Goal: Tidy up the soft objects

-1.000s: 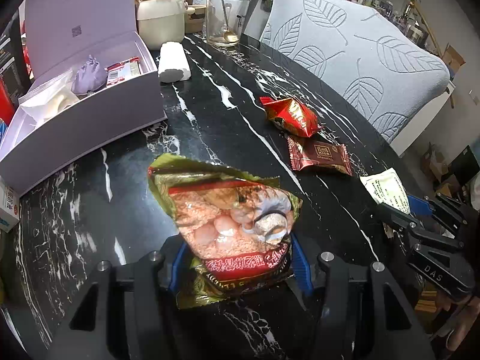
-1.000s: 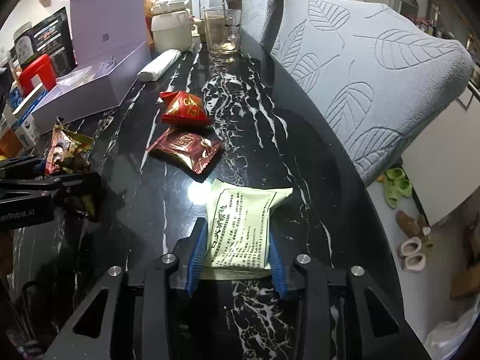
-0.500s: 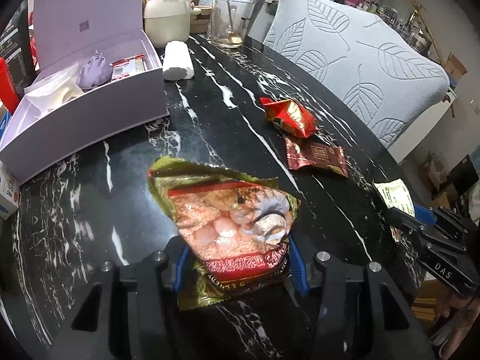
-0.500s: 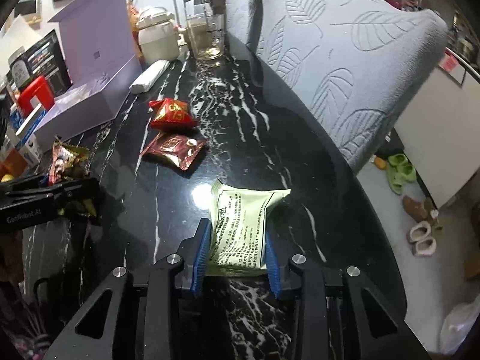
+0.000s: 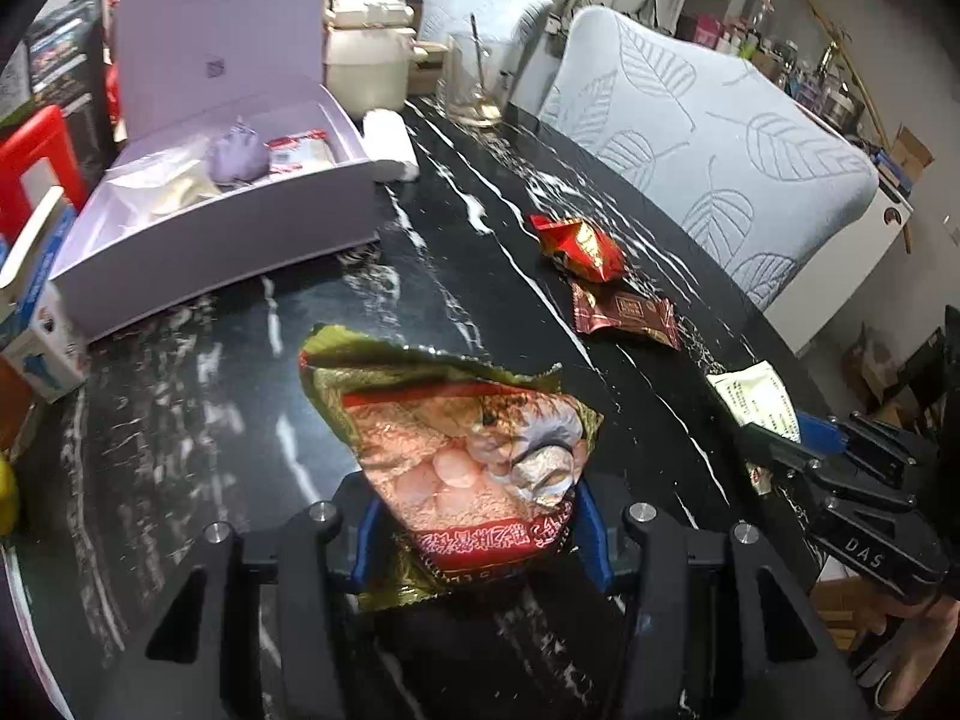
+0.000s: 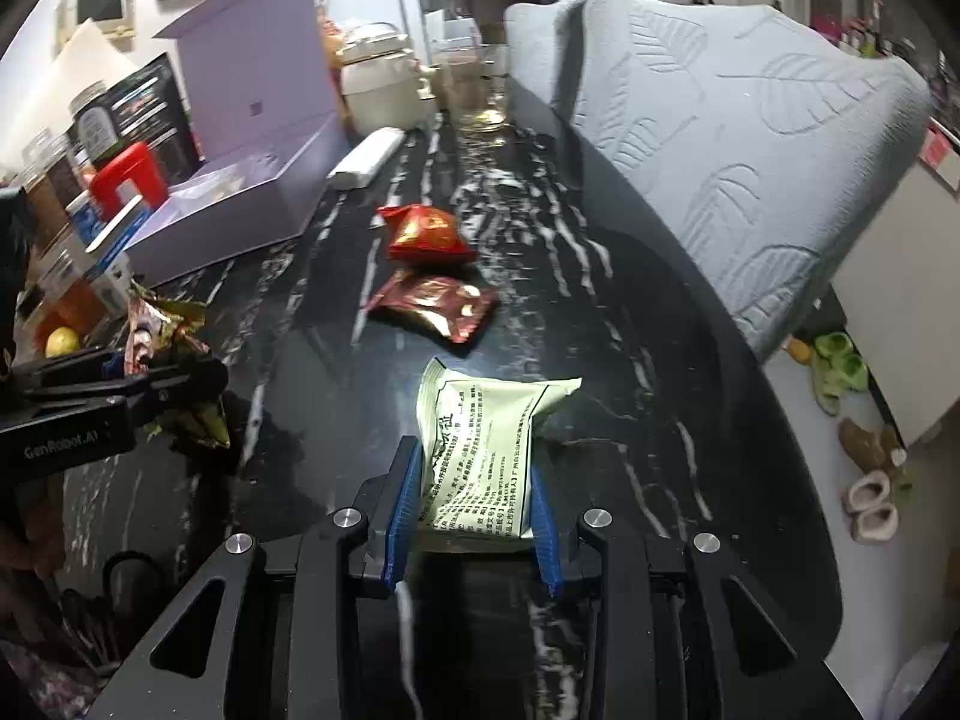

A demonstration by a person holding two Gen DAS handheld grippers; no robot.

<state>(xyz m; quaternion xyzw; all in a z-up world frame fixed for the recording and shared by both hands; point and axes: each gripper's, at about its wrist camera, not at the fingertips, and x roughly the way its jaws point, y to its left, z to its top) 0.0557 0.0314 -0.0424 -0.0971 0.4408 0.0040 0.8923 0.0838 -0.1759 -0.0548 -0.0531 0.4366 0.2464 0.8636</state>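
Note:
My left gripper is shut on the lower part of a crinkled gold and red snack bag, its blue pads pressing the sides as the jaws tighten; the bag hangs just above the black marble table. My right gripper is shut on a pale green packet, which is creased between the pads. A bright red packet and a dark red packet lie on the table beyond. An open lilac box at the left holds a purple soft thing and a red-and-white packet.
A white roll, a glass with a spoon and a cream pot stand at the table's far end. Grey leaf-patterned chairs line the right edge. Boxes and jars crowd the left side. Slippers lie on the floor.
The left gripper has squeezed tighter on the snack bag and risen a little, toward the lilac box. The right gripper has pinched the pale packet narrower and raised its near end.

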